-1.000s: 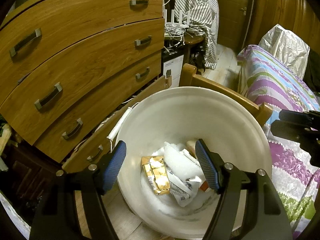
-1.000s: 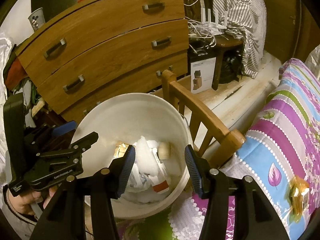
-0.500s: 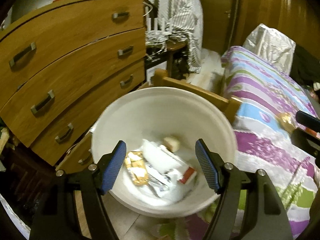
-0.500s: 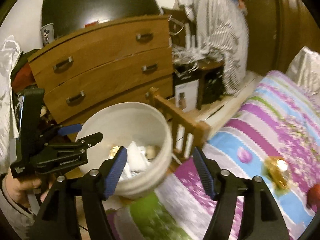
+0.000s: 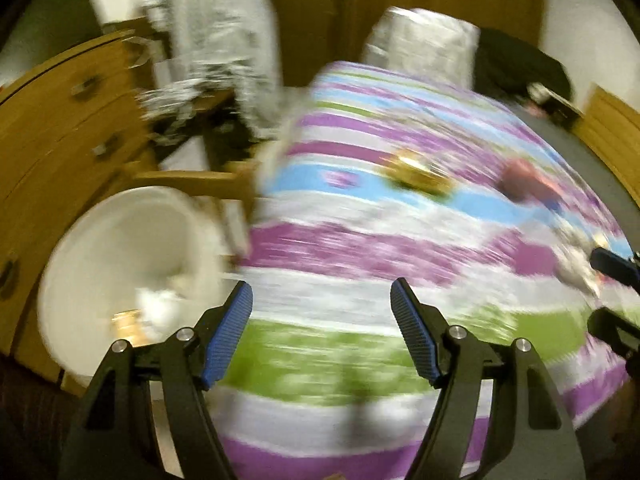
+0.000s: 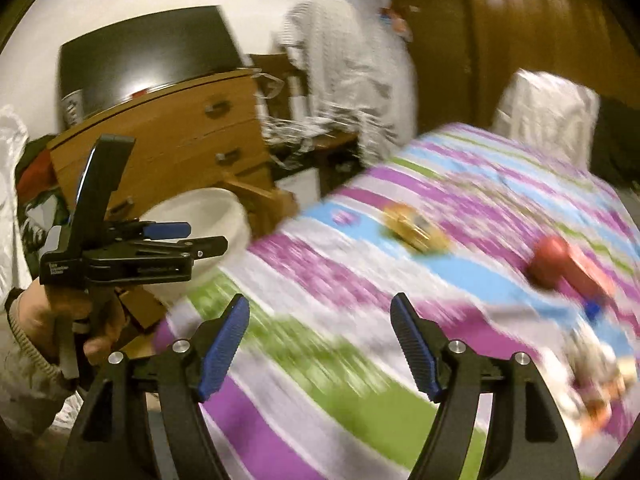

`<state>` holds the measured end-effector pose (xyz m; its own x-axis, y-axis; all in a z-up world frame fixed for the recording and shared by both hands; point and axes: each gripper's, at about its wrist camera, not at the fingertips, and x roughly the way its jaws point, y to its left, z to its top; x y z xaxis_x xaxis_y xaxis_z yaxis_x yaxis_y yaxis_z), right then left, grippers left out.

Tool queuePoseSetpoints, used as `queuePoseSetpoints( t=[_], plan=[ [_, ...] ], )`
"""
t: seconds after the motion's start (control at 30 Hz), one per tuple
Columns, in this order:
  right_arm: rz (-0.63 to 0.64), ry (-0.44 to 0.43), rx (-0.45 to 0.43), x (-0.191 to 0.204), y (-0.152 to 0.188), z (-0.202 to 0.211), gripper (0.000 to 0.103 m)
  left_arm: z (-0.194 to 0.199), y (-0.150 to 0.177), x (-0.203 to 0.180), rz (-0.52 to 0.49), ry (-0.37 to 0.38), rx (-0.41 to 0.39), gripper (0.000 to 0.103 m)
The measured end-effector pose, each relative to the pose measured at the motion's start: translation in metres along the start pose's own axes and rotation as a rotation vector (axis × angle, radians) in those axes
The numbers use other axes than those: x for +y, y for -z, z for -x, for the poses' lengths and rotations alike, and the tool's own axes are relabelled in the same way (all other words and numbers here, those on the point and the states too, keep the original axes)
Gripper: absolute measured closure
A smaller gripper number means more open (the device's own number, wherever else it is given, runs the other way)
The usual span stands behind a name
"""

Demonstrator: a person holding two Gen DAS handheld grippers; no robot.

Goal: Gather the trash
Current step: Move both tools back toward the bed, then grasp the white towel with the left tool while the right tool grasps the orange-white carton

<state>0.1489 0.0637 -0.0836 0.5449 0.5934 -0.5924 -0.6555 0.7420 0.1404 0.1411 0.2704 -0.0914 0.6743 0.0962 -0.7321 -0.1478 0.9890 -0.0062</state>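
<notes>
A white bucket (image 5: 120, 248) with wrappers in its bottom stands beside the bed, also seen at the left in the right wrist view (image 6: 208, 216). On the striped bedspread (image 5: 360, 320) lie a gold wrapper (image 5: 416, 172) (image 6: 416, 228), a red object (image 5: 524, 184) (image 6: 556, 260) and more blurred litter (image 6: 600, 372). My left gripper (image 5: 322, 304) (image 6: 206, 236) is open over the near part of the bed, with nothing between its pads. My right gripper (image 6: 320, 320) (image 5: 596, 288) hangs over the bedspread, its jaws opening, also with nothing between them. Both views are motion-blurred.
A wooden chest of drawers (image 6: 168, 148) and a wooden chair (image 5: 192, 180) stand behind the bucket. A striped garment (image 6: 344, 72) hangs by the door. A pale pillow (image 5: 424, 44) and dark bedding lie at the bed's far end. A person's hand (image 6: 44, 320) holds the left gripper.
Both grippers have swung right, away from the bucket and drawers and over the bed. The right jaws stand wider than before. The gold wrapper and red object have come into view.
</notes>
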Motion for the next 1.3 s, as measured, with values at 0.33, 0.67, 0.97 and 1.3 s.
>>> queuePoseSetpoints(
  t=[0.33,0.67,0.97,1.3],
  plan=[
    [-0.233,0.190,0.013,-0.148,0.114,0.094,0.029,-0.045,0.009,-0.163,-0.187,0.233,0.109,0.032],
    [-0.351,0.209,-0.009,-0.210,0.150,0.110,0.029,-0.083,-0.011,-0.287,-0.284,0.321,0.136,0.031],
    [-0.391,0.186,-0.014,-0.219,0.157,0.103,0.029,-0.110,-0.004,-0.257,-0.288,0.251,0.199,0.018],
    [-0.374,0.129,0.015,-0.225,0.150,0.088,0.028,-0.097,-0.017,-0.175,-0.121,0.168,0.186,0.018]
  ],
)
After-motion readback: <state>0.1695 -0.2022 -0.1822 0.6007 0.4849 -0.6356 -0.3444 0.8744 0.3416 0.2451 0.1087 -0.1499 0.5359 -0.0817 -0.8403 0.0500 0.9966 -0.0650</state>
